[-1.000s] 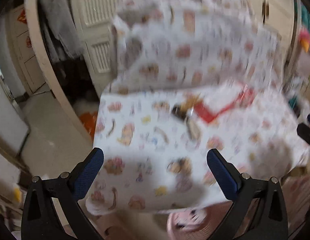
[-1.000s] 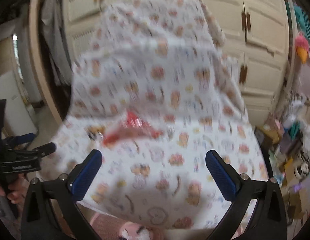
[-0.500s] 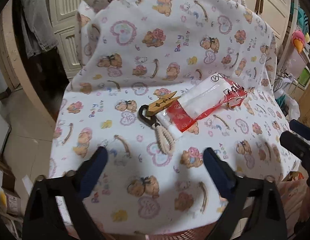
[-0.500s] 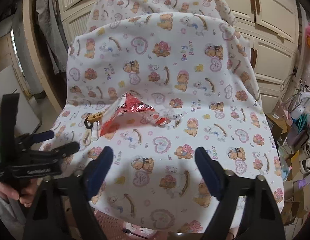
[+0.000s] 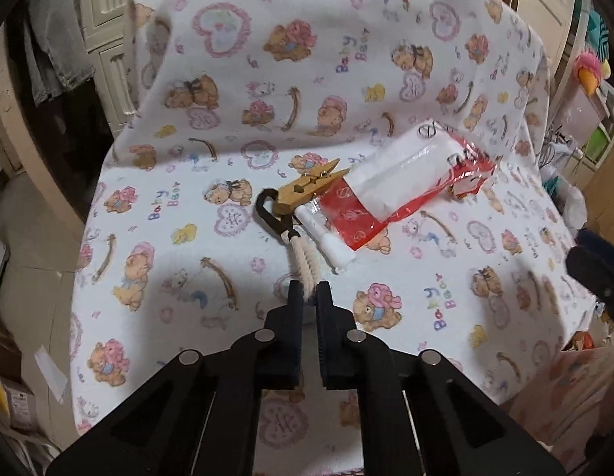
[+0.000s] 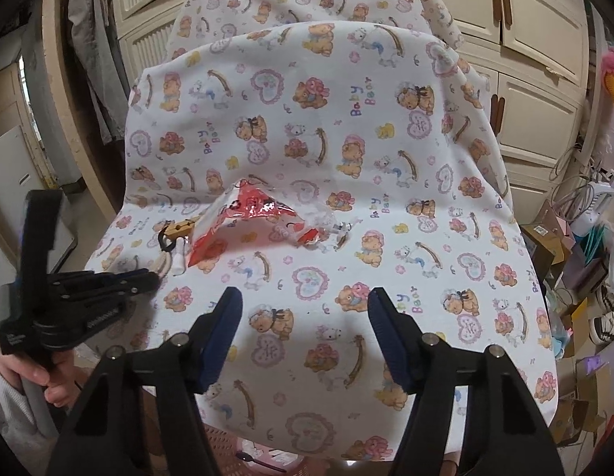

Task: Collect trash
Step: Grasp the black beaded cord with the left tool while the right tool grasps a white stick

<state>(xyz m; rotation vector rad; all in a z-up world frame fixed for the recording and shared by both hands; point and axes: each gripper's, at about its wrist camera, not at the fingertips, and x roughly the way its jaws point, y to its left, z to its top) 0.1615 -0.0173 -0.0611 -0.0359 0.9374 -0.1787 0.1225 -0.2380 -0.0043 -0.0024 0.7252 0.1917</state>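
Cream rope [image 5: 303, 261] pinched in left gripper [image 5: 309, 291]; right gripper [image 6: 303, 301] hovers spread above cloth [image 6: 406, 261]

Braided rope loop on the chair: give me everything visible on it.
The braided rope loop is short, cream, cotton-looking cord, doubled into two plaited strands. It lies flat on the bear-print cloth, running toward the camera. Its far end is tied to a black hook beside a wooden clothespin; a white tube lies alongside. The left gripper is shut on its near end.
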